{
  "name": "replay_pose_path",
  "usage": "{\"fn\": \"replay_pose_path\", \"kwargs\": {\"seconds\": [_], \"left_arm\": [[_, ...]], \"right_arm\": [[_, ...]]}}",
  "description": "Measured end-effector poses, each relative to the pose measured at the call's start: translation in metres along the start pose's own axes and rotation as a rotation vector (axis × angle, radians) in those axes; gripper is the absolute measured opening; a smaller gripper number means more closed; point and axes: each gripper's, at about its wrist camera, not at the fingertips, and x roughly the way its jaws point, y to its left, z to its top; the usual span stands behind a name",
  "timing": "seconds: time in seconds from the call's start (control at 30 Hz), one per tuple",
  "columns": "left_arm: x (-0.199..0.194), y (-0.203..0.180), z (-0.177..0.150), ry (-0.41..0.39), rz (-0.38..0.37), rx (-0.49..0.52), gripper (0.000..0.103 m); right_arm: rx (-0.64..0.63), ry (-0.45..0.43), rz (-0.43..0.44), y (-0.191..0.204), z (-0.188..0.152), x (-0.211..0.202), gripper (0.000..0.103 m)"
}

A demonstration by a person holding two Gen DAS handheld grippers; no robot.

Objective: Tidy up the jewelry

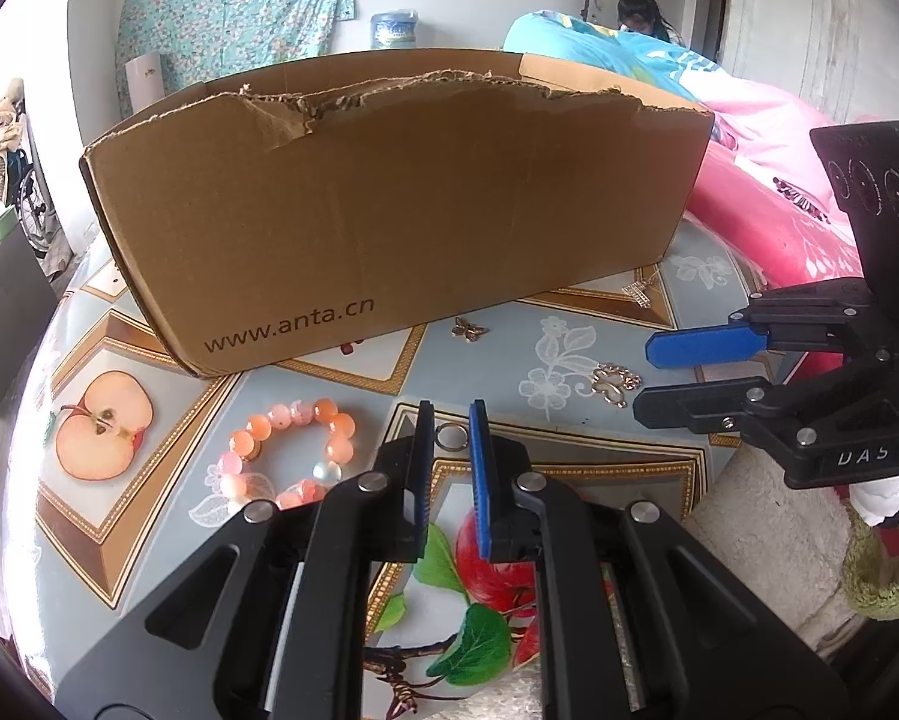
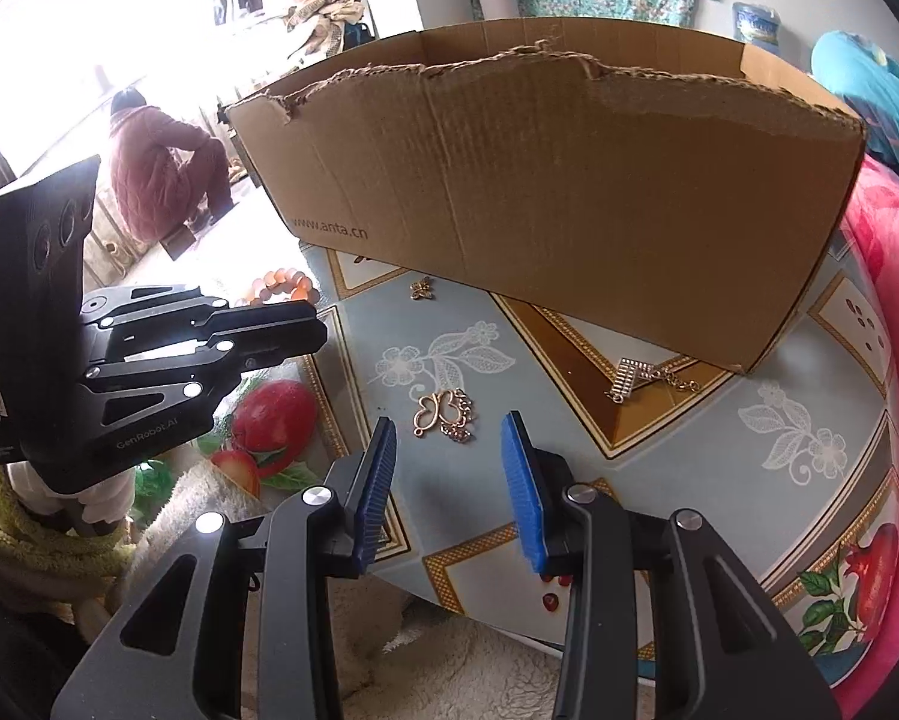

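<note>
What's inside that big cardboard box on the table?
Only the far inner wall of the cardboard box shows above its torn front edge. Its floor and any contents are hidden by the front wall.

One box (image 1: 389,210), one bead bracelet (image 1: 293,450), three gold charms (image 1: 614,383), one ring (image 1: 451,437).

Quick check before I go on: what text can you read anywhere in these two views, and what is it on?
"www.anta.cn": front of the cardboard box, lower left.
"GenRobot.AI": body of the left tongs, right wrist view.
"DAS": body of the right tongs, left wrist view; the rest is cut off.
Label on the water jug: too blurred to read.
</note>
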Motion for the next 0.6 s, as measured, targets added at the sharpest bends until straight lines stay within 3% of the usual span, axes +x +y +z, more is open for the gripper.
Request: {"fn": "replay_pose_path", "kwargs": {"seconds": [0.4,0.6], "left_arm": [[0.002,0.006,-0.003,0.008,0.002,-0.014,0.011],[0.003,0.004,-0.001,0.008,-0.006,-0.002,0.011]], "right_arm": [[-0.103,0.012,-0.036,0.0,0.012,0.006,0.037],[-0.116,0.016,-0.018,0.004,0.018,0.009,0.016]]}}
